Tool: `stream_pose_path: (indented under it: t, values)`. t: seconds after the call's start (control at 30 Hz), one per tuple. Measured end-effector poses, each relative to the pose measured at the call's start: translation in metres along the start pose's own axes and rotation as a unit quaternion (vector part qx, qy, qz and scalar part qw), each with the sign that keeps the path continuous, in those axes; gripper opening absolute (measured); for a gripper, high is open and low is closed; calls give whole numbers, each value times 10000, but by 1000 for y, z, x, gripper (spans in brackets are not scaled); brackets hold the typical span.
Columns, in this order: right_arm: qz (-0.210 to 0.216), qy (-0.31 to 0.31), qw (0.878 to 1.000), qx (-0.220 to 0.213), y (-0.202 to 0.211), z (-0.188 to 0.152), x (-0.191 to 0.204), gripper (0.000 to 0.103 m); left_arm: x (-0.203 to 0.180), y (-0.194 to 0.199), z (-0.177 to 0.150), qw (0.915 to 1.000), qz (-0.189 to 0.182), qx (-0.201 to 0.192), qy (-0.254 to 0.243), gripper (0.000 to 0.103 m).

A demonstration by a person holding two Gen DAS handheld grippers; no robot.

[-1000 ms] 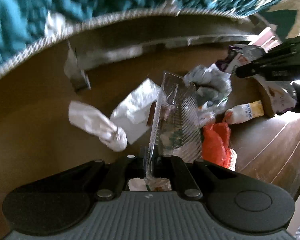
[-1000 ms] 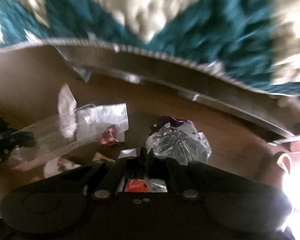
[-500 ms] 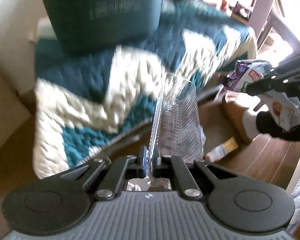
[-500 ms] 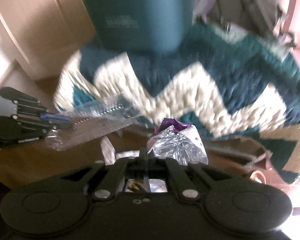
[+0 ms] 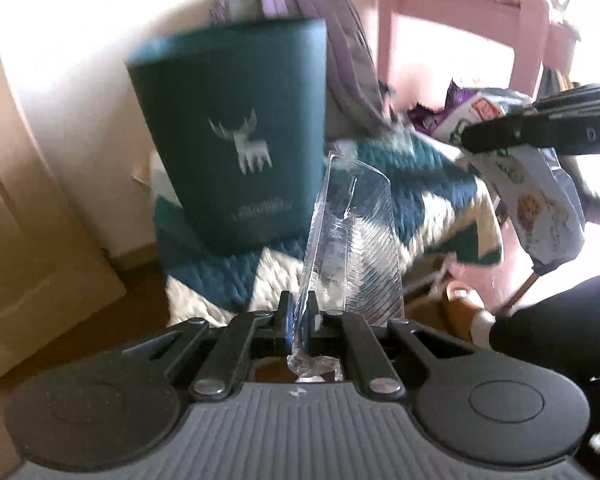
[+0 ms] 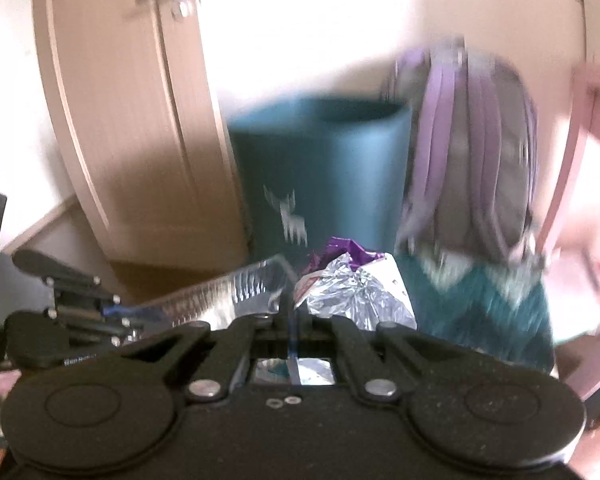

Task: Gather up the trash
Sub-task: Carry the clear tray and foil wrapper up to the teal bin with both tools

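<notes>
Trash is up in both grippers, raised in front of a teal bin [image 5: 236,136] that stands at the far edge of a teal and cream rug [image 5: 428,216].

Left gripper [image 5: 299,316] has its 2 fingers pinched together on the bottom edge of a clear plastic tray [image 5: 352,248]. That tray stands upright out of the jaws, ribbed on its right face, with its top reaching just past the bin's lower right corner. From the right wrist view the same tray [image 6: 220,300] pokes out sideways, to the left of the right gripper [image 6: 291,312].

Right gripper is closed on a crumpled wrapper [image 6: 352,288], silver foil inside and purple at its torn top. In the left view that wrapper [image 5: 540,200] hangs to the right of the tray, its outer face pale blue with cookie pictures.

Bin carries a white deer mark on its front. Just right of it leans a grey and lilac backpack [image 6: 472,152]. Further right is a pink chair [image 5: 460,12]. Left of the bin is a beige cupboard door [image 6: 112,112] with a metal handle.
</notes>
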State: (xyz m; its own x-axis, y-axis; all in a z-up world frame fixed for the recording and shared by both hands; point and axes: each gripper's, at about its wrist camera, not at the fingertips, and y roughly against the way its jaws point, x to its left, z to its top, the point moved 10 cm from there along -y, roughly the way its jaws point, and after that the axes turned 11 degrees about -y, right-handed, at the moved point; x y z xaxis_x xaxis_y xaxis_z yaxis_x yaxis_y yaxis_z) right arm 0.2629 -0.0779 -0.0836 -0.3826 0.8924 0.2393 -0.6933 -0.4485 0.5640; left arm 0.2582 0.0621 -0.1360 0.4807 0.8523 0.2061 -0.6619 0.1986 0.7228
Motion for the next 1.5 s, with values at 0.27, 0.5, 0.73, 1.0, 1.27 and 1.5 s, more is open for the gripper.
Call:
stream_pose_path:
  t: [0.27,0.5,0.73,1.0,1.27,1.5]
  values:
    - [133,181,9953,-947,32,102,19,0,34,50,78,9966,552,-541,288,5]
    - [388,-36,9880,-1496,28,189,30,0,80,72,148,9886,1034,-916,593,5]
    - [544,-479,9848,-1579,-15,236,34,0,125,38,189,9847,1356,-797,754,5]
    - [132,-1142,9916,-597,-115,237,3,0,166,-31,195,9851,1518,-150,795,5]
    - [-132,-1458,9892,23,-164,217,-17,0,169,-77,197,9876,1338,118,818,5]
    - [-455,-1778,9809,646,-186,202,-29,12,166,-104,197,9877,1309,446,726,5]
